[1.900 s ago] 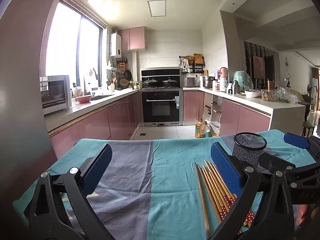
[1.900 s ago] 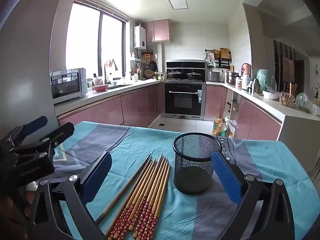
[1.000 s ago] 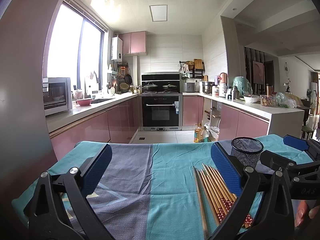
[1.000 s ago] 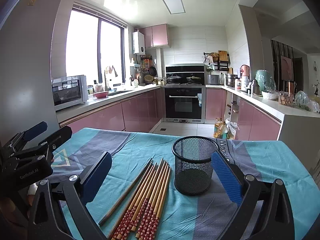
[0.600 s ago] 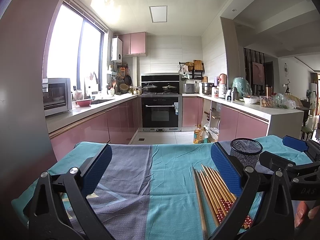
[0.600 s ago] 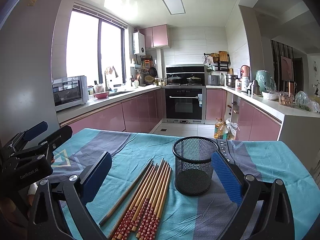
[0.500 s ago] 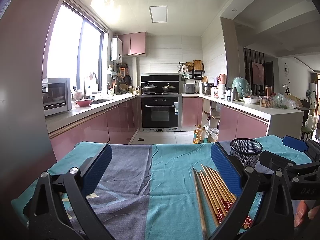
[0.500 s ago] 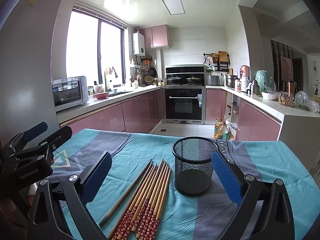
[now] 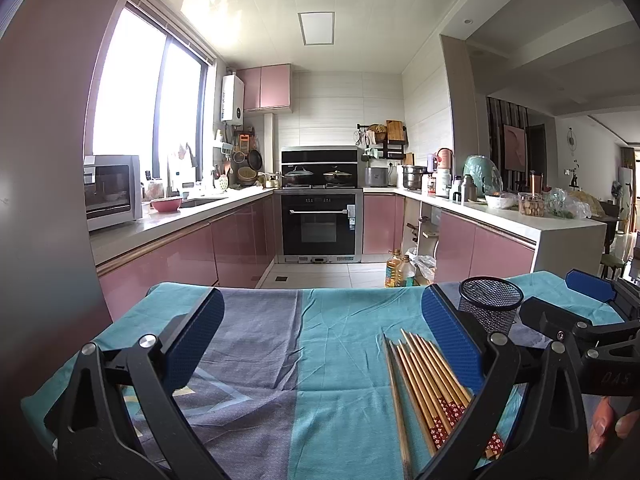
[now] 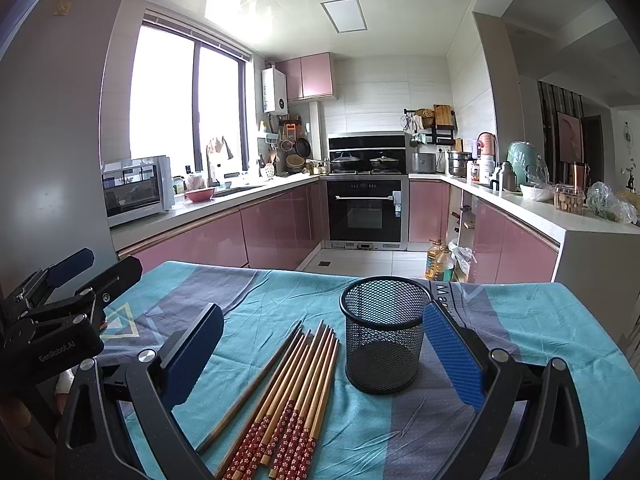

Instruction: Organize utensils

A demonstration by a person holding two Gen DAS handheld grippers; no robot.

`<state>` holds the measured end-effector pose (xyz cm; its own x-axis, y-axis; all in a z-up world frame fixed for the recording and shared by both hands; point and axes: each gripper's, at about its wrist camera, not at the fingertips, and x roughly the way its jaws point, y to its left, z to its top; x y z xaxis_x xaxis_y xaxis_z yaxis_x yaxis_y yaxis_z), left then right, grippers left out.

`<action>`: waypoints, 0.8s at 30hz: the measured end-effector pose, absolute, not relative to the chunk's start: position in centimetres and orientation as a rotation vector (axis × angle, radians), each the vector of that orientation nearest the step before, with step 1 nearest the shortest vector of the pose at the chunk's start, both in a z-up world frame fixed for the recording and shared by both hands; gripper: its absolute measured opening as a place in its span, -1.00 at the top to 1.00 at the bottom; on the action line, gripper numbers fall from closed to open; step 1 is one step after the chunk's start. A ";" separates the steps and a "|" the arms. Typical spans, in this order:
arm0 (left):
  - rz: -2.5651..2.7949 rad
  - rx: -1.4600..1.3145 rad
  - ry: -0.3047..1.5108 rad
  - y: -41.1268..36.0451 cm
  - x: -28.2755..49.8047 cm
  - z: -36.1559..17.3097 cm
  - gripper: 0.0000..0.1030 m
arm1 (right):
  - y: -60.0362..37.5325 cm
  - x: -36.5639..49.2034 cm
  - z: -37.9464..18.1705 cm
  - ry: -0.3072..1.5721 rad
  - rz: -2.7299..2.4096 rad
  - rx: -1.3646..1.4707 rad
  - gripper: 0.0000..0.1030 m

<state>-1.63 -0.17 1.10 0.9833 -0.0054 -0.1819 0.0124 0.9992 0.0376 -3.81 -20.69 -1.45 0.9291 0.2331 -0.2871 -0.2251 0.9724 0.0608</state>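
Several wooden chopsticks [image 10: 296,392] with red patterned ends lie side by side on the teal and grey tablecloth [image 10: 540,320]. A black mesh cup [image 10: 384,332] stands upright just right of them, empty. My right gripper [image 10: 324,352] is open and empty, hovering over the chopsticks and cup. My left gripper [image 9: 320,340] is open and empty, left of the chopsticks [image 9: 424,376]; the cup [image 9: 490,304] shows behind its right finger. Each gripper shows in the other's view: the left gripper [image 10: 60,312] at the left edge, the right gripper [image 9: 580,320] at the right.
The table's far edge [image 9: 320,290] faces a kitchen with pink cabinets and an oven [image 9: 320,224]. Oil bottles [image 10: 438,262] stand on the floor beyond the table. A wall or fridge side [image 10: 52,160] rises at the left.
Both views have tilted slightly upward and settled. The grippers stay open and nothing on the table has moved.
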 end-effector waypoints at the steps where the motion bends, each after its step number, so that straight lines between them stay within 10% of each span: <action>1: -0.009 0.037 0.182 -0.1 -1.6 1.1 -0.89 | -20.7 -3.8 -1.4 0.296 0.234 0.027 -0.88; 24: -0.027 0.042 0.190 -1.0 -2.0 1.3 -0.89 | -20.9 -3.9 -1.4 0.296 0.235 0.029 -0.88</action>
<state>-2.01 -0.97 1.27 0.9816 -0.0226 -0.1898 0.0305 0.9988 0.0387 -3.85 -20.88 -1.42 0.9295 0.2340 -0.2851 -0.2254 0.9722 0.0630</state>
